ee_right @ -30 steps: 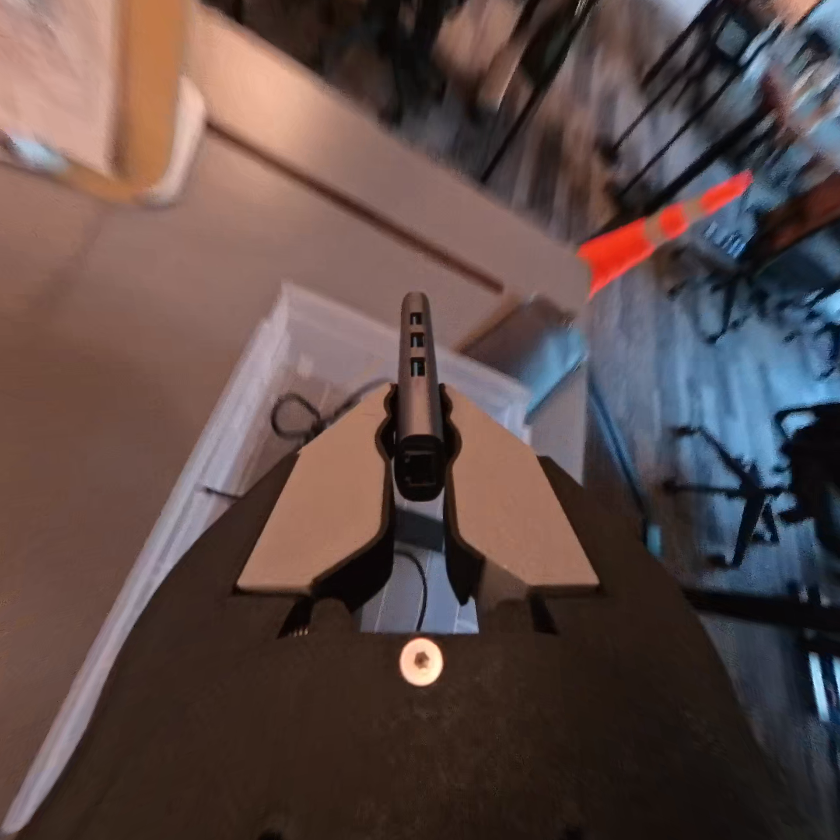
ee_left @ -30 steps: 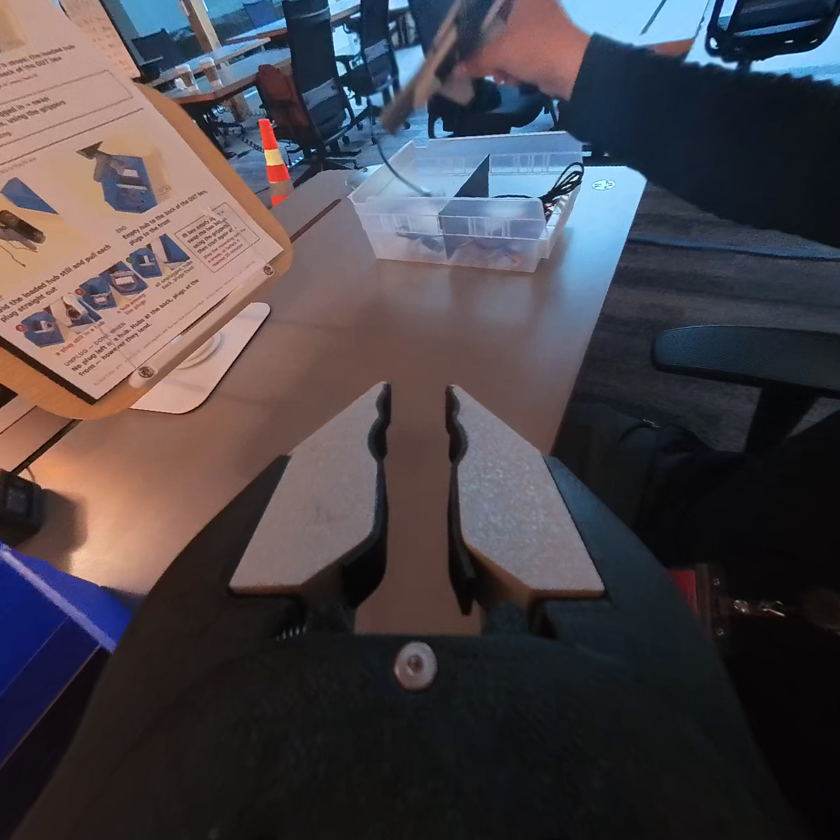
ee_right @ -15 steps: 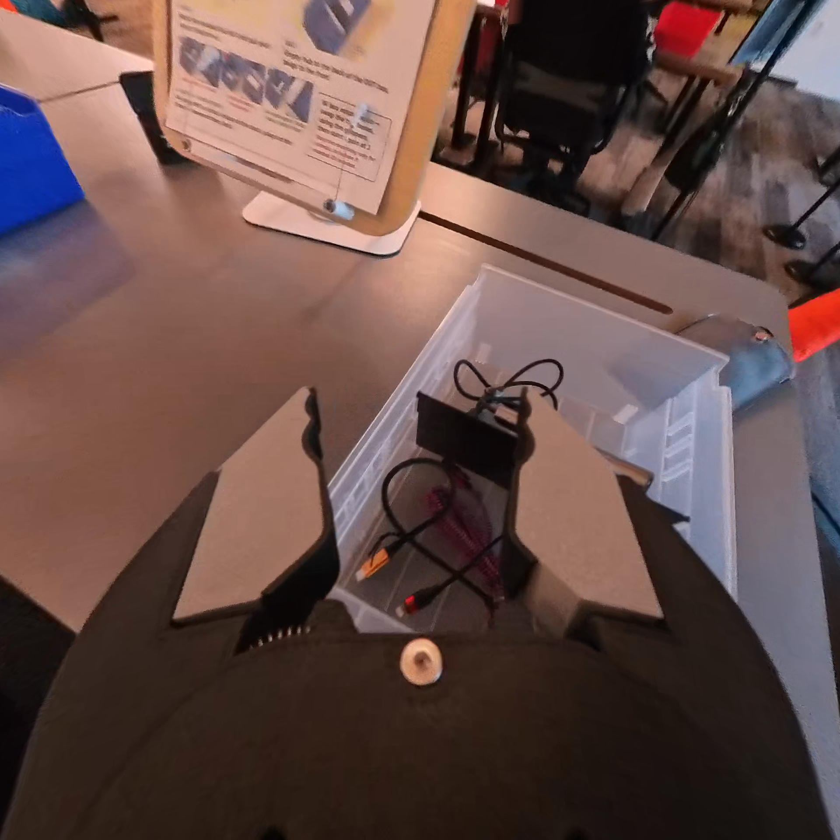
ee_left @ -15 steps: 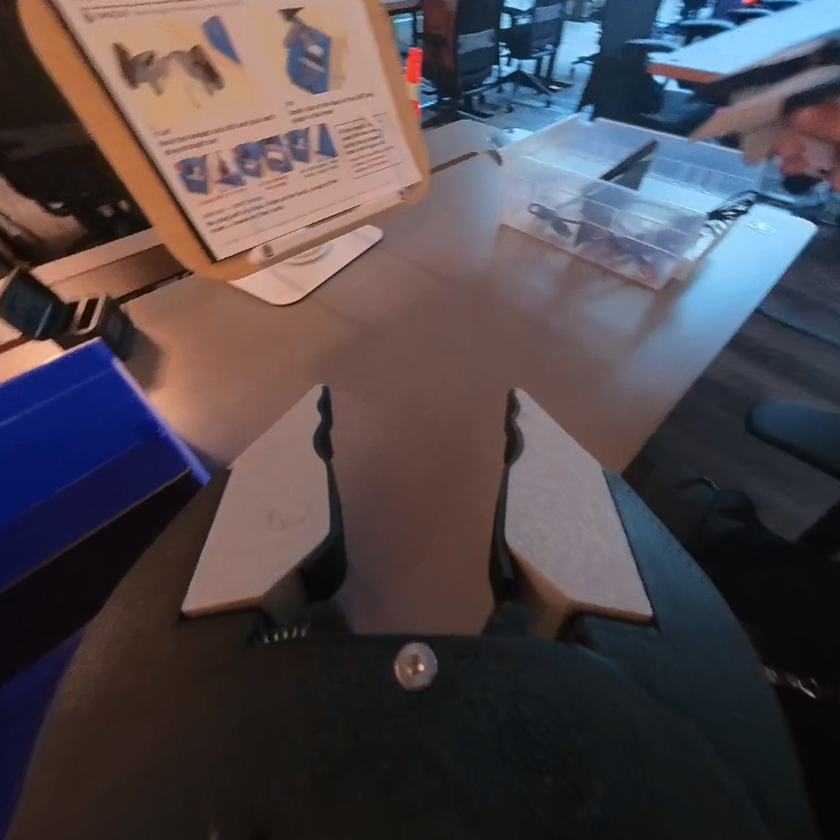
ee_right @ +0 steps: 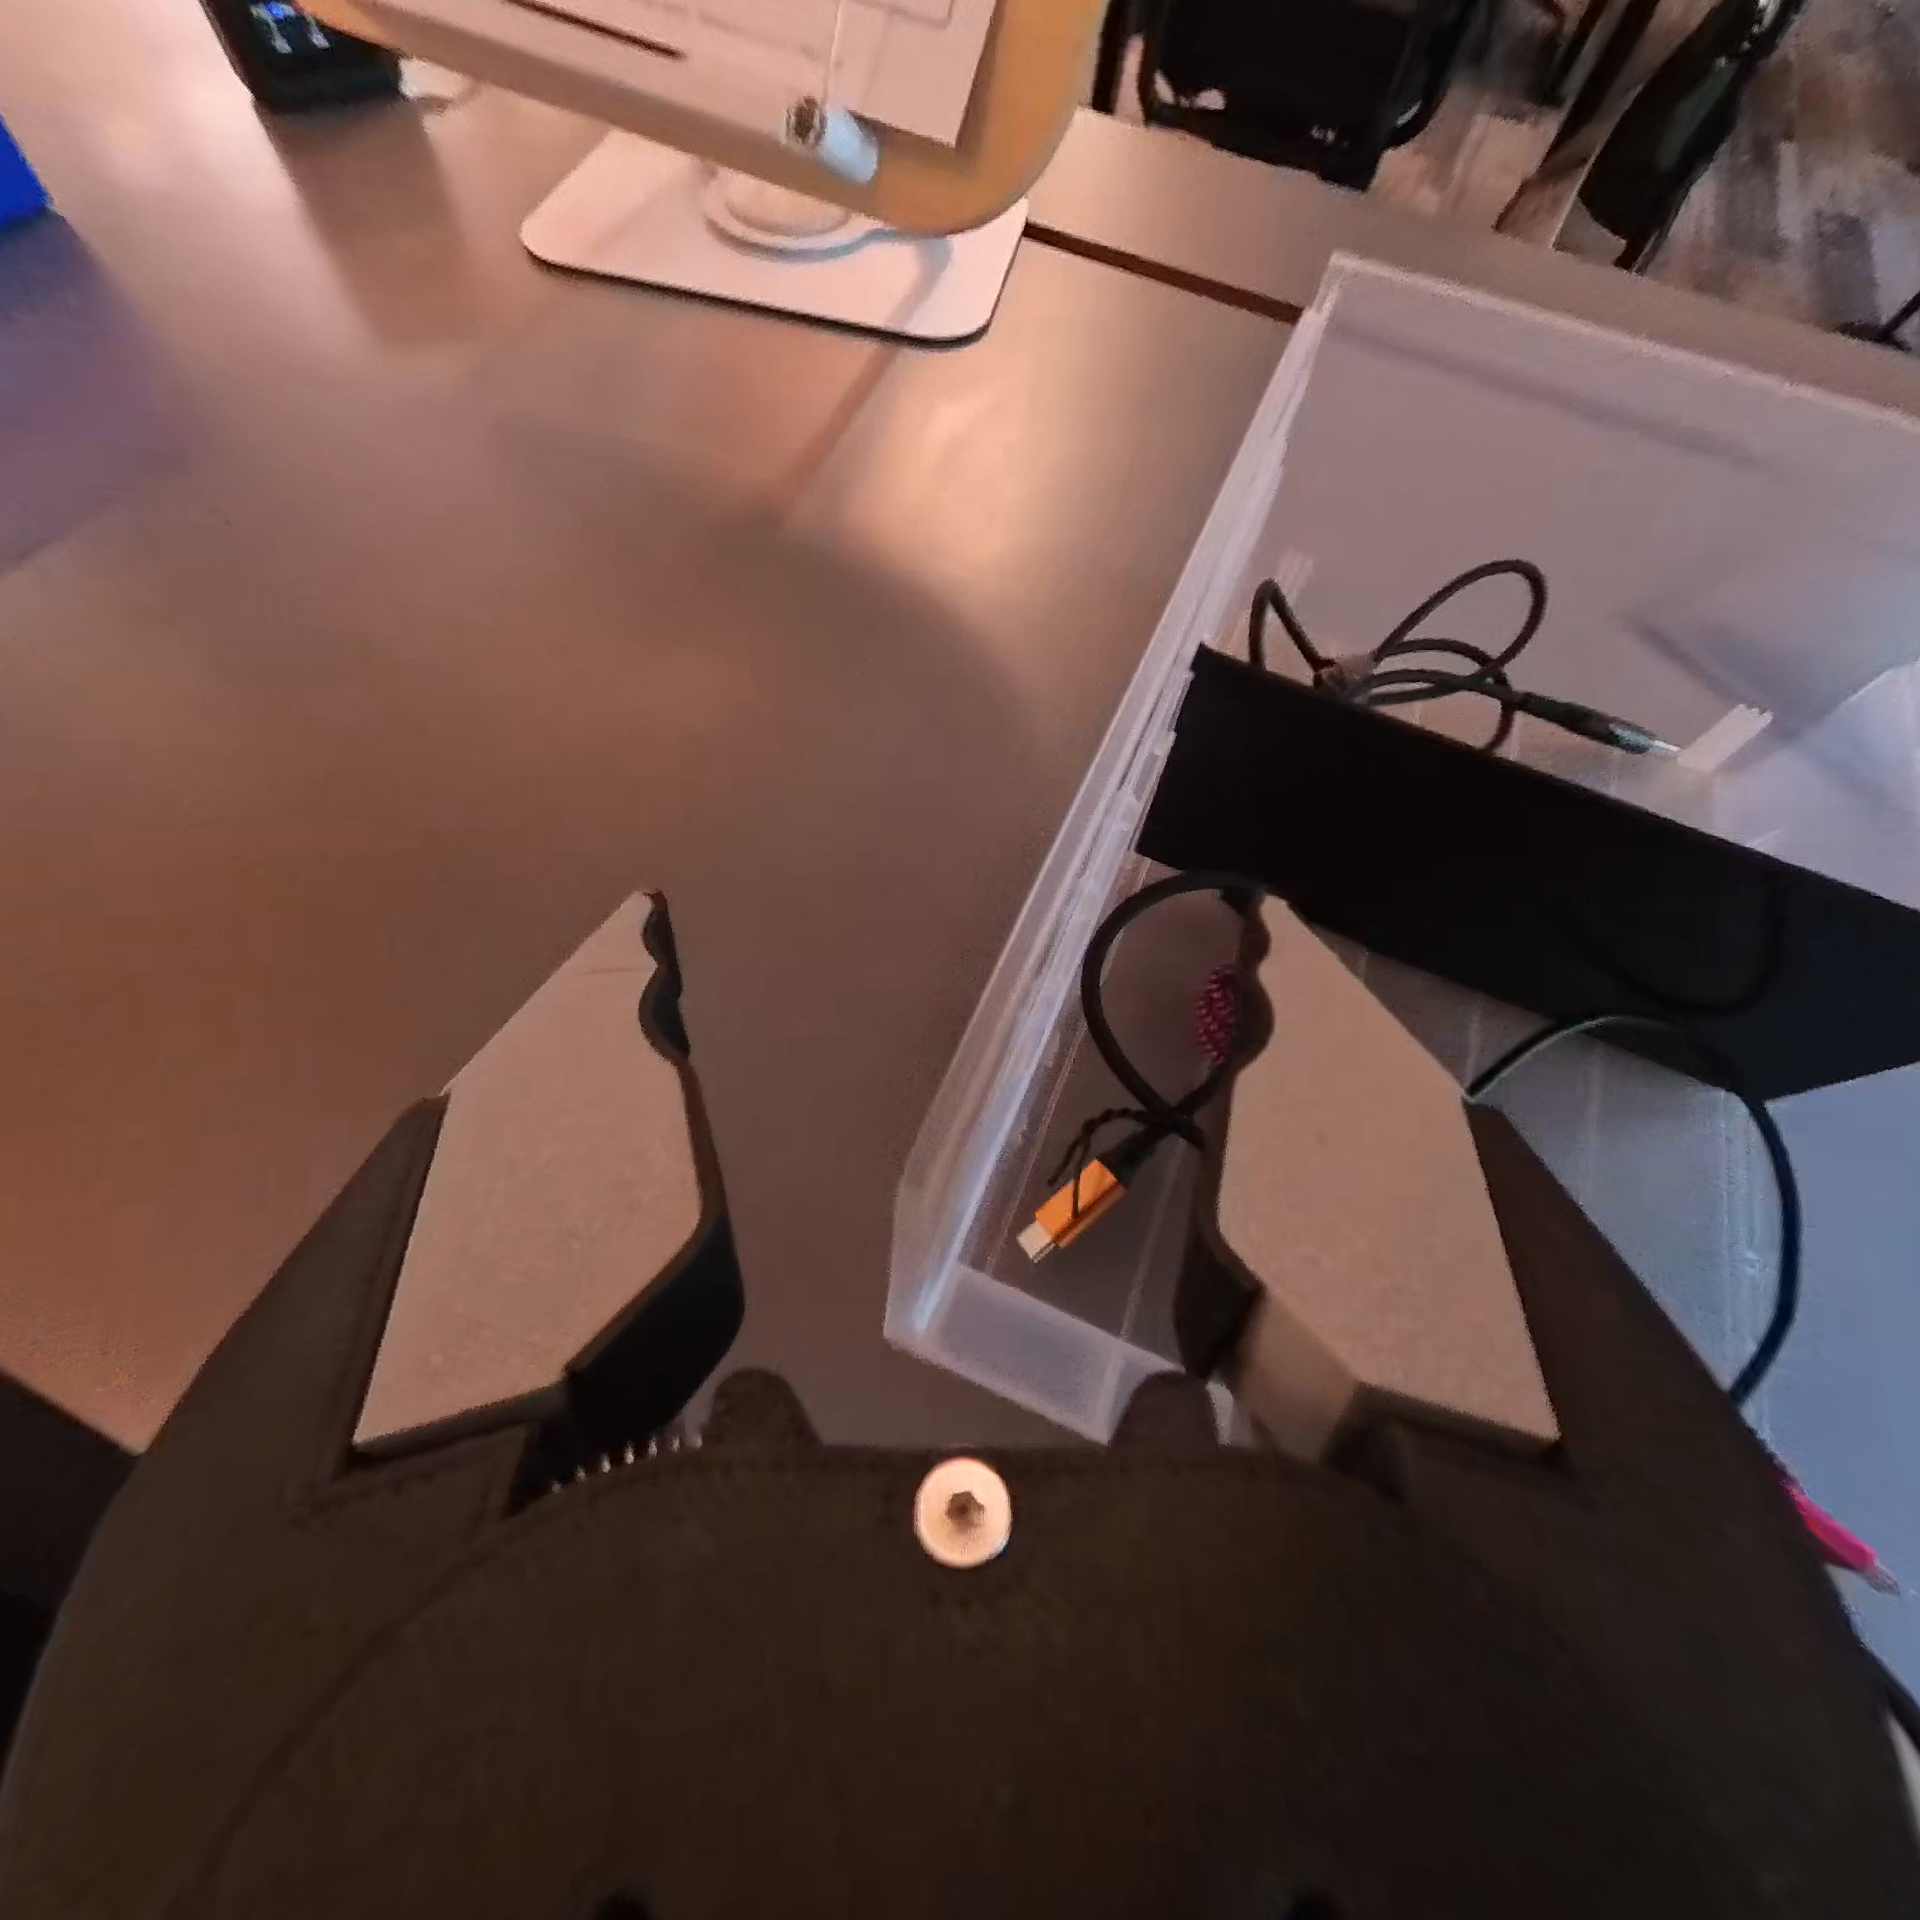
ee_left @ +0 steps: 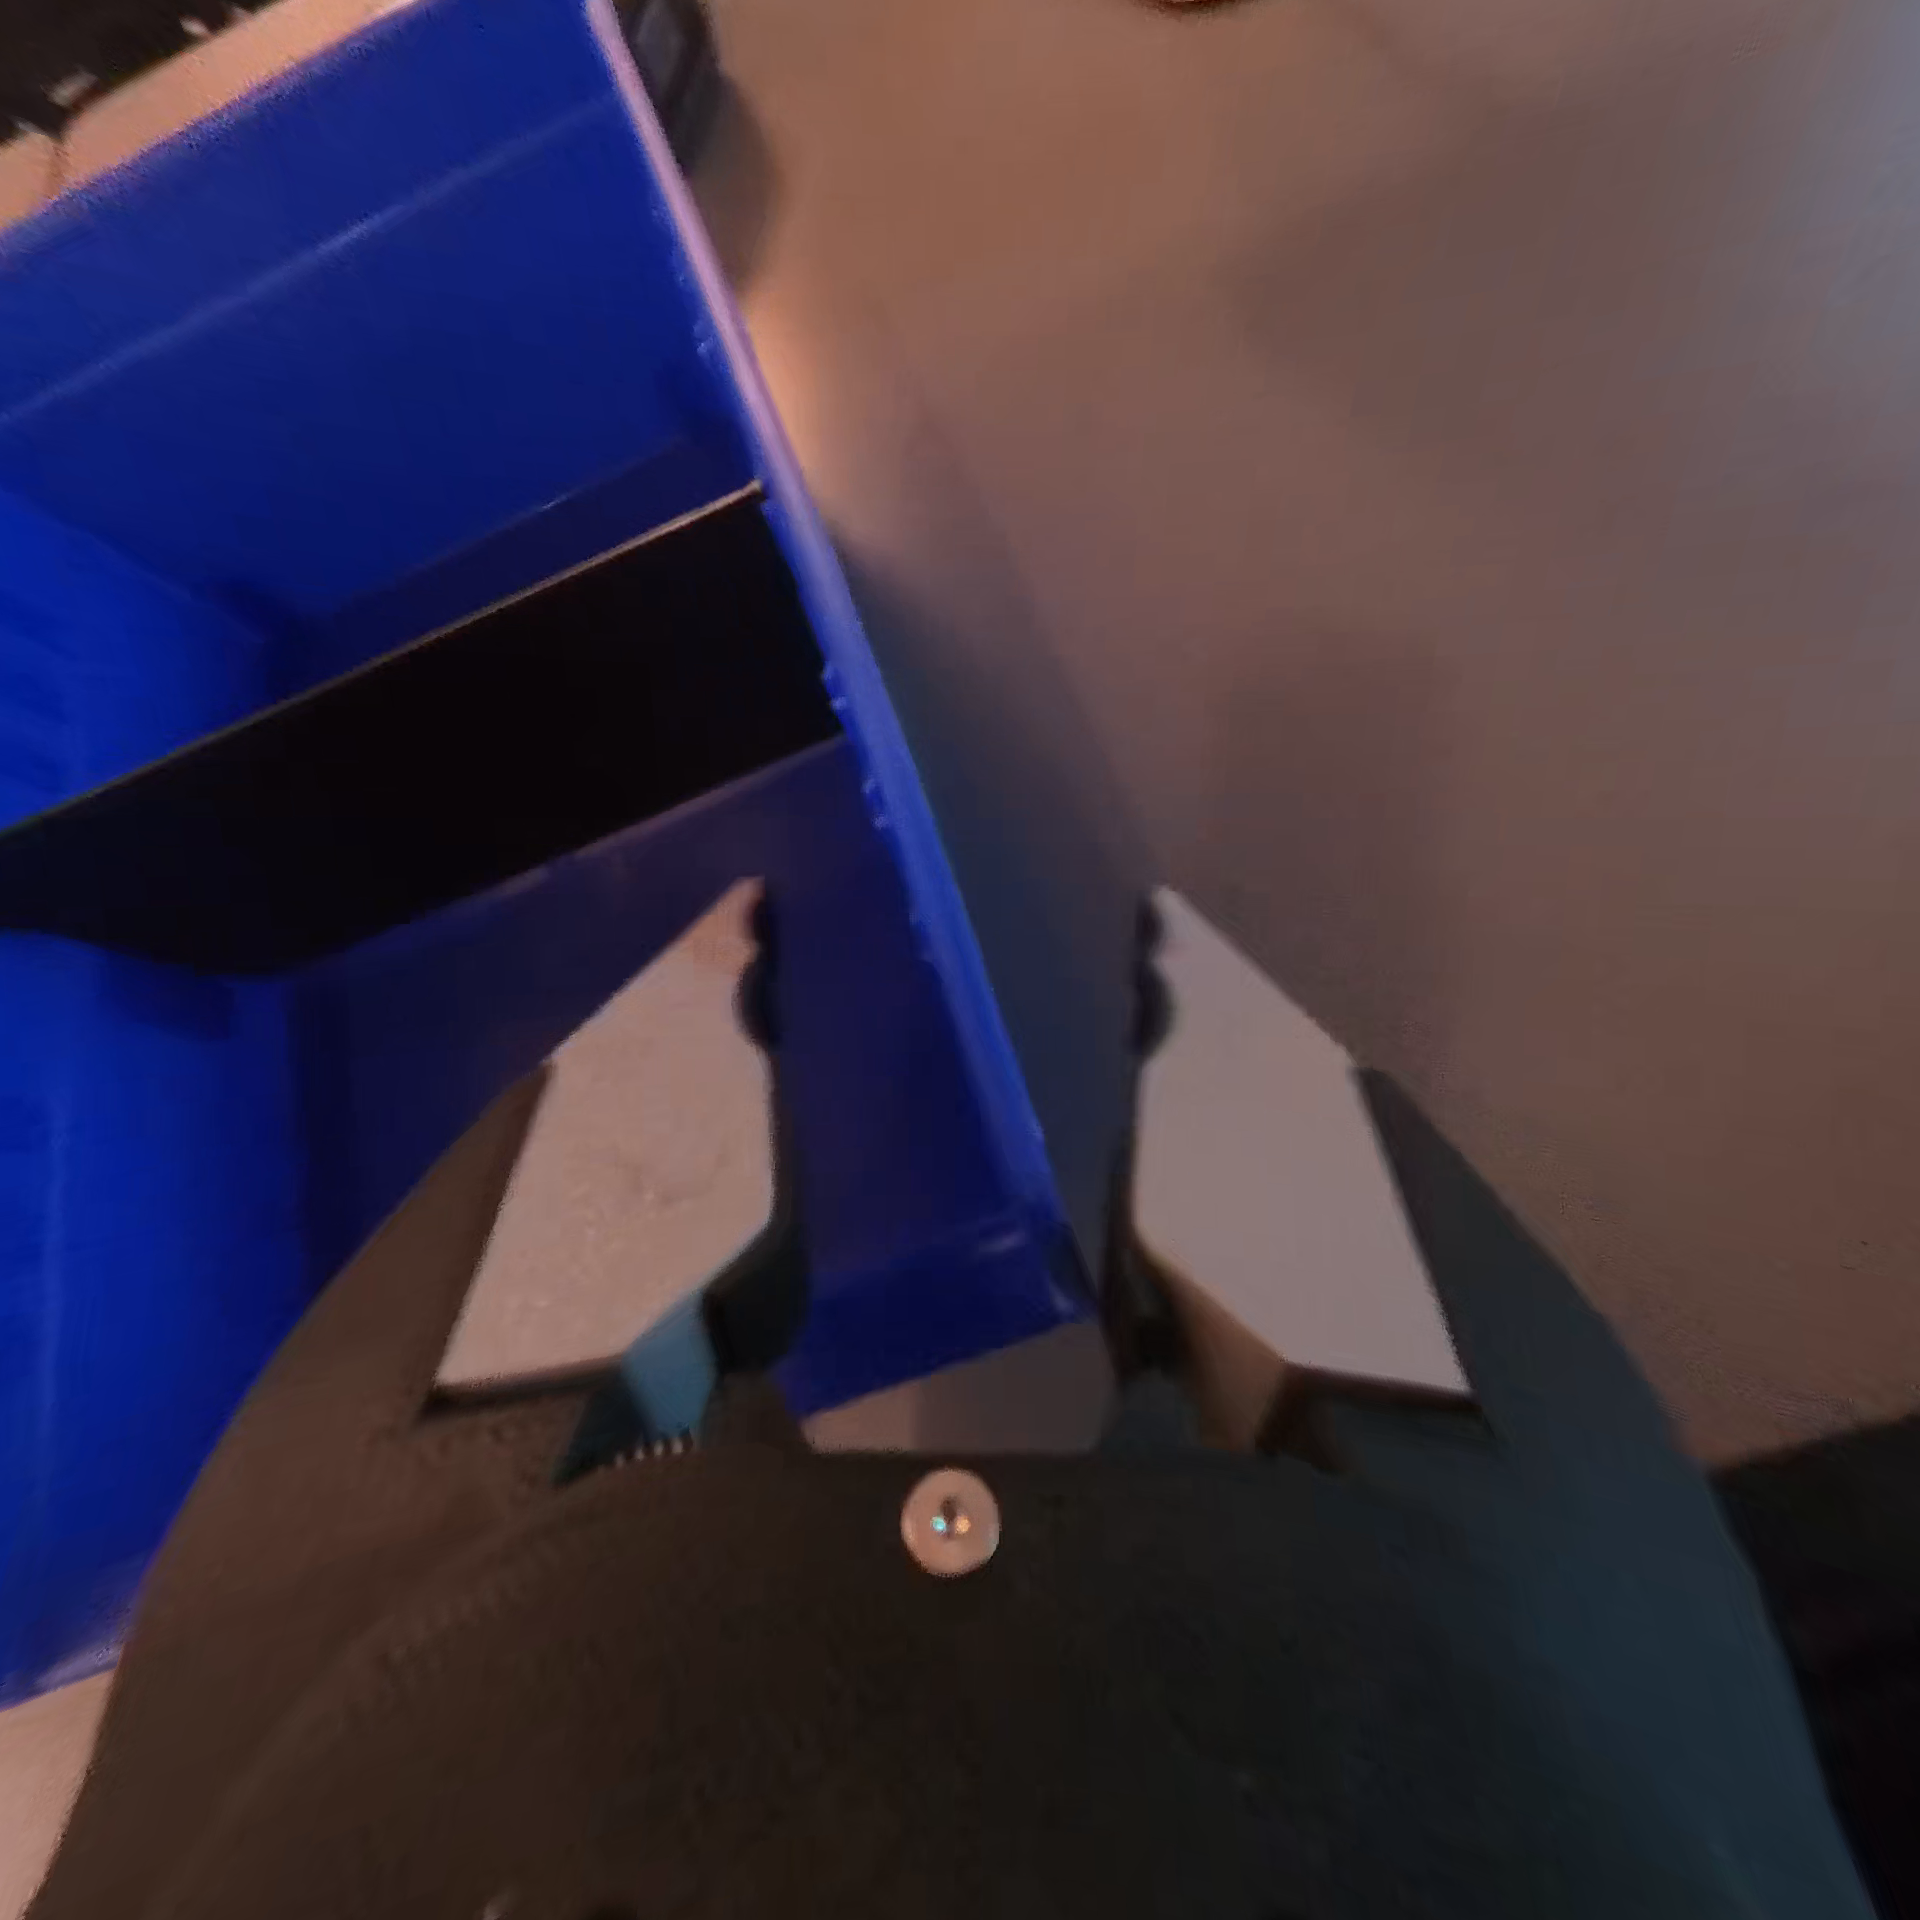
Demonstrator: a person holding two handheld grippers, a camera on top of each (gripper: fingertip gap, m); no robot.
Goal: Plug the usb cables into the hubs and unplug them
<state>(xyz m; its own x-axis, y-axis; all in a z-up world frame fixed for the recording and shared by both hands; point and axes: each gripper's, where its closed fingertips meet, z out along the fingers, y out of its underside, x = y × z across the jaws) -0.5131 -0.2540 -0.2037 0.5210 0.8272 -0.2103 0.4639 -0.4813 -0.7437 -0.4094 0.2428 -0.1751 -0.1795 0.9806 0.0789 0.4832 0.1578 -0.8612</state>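
Brown table (ee_right: 520, 644) under both grippers, jaws apart, empty.

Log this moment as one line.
left claw: open, empty, over blue bin corner | right claw: open, empty, over clear bin edge | cables in clear bin
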